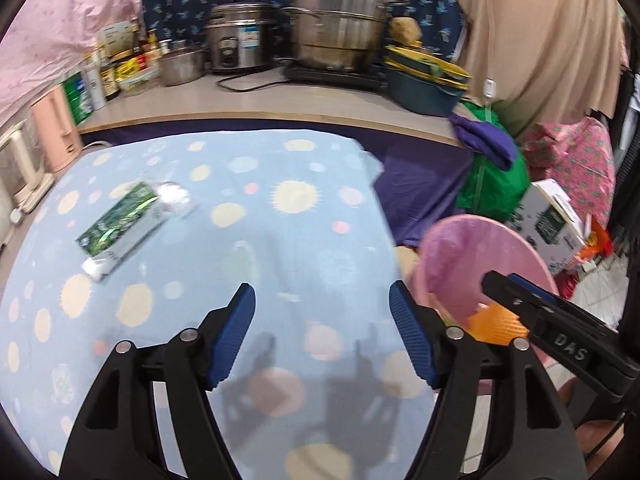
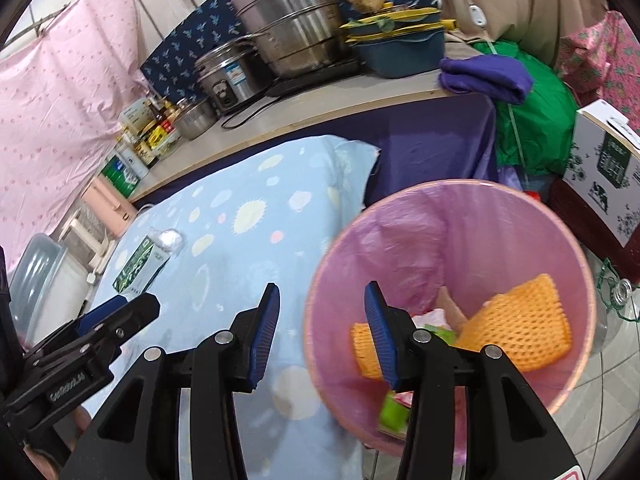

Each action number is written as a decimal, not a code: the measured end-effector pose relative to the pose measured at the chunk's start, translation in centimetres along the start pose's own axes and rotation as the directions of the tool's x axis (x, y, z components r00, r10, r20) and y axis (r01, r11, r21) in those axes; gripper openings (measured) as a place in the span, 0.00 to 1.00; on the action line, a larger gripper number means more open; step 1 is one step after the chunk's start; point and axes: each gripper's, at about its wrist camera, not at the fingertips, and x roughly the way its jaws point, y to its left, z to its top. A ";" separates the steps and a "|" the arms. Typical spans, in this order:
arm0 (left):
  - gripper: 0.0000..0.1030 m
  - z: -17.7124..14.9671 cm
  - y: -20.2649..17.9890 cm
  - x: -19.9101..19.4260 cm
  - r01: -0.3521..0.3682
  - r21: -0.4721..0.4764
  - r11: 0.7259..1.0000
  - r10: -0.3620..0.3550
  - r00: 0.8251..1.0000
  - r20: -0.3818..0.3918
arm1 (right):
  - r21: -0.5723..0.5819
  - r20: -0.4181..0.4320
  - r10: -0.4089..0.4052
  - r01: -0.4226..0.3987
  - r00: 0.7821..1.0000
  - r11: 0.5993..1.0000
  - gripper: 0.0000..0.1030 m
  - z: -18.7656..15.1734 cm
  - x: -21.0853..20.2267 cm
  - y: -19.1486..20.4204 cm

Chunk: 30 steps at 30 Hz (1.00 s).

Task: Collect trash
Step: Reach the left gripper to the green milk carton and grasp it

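A green-and-white carton [image 1: 120, 224] lies flat on the blue dotted tablecloth [image 1: 300, 220], with a crumpled shiny wrapper [image 1: 174, 196] touching its far end. My left gripper [image 1: 322, 296] hangs open over the cloth, well short and right of the carton, with nothing between its fingers. To the right of the table stands a pink lined bin [image 2: 420, 232] holding two orange foam nets [image 2: 516, 328] and a green scrap [image 2: 394, 412]. My right gripper [image 2: 323, 292] is open and empty over the bin's near-left rim. The carton [image 2: 140, 268] shows in the right wrist view too.
Behind the table runs a counter [image 1: 280, 100] with steel pots [image 1: 338, 20], a rice cooker [image 1: 240, 36], bottles [image 1: 120, 64] and stacked dishes [image 1: 424, 80]. A green bag [image 2: 532, 120], a printed box [image 2: 608, 168] and a clear bottle [image 2: 620, 296] stand around the bin.
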 end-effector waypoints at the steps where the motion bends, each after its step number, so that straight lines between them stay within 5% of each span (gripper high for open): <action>1: 0.71 0.0 1.0 0.1 -0.018 -0.010 1.000 0.018 1.000 0.001 | -0.013 -0.010 0.008 -0.008 1.000 1.000 0.42 0.0 0.6 0.9; 6: 0.85 0.4 7.6 0.9 -0.163 -0.038 0.986 0.164 0.986 0.010 | -0.060 -0.048 0.047 -0.050 0.998 0.997 0.42 0.2 3.2 4.6; 13: 0.88 1.2 15.8 2.8 -0.287 -0.070 0.955 0.287 0.958 -0.006 | -0.113 -0.107 0.102 -0.114 0.989 0.987 0.42 0.8 7.5 10.0; 19: 0.88 1.3 19.5 4.9 -0.329 -0.030 0.944 0.329 0.944 -0.011 | -0.150 -0.157 0.139 -0.162 0.978 0.975 0.42 1.6 11.8 14.5; 30: 0.89 1.9 21.0 8.7 -0.262 0.055 0.963 0.263 0.965 -0.007 | -0.194 -0.211 0.176 -0.218 0.962 0.957 0.42 4.2 19.3 20.2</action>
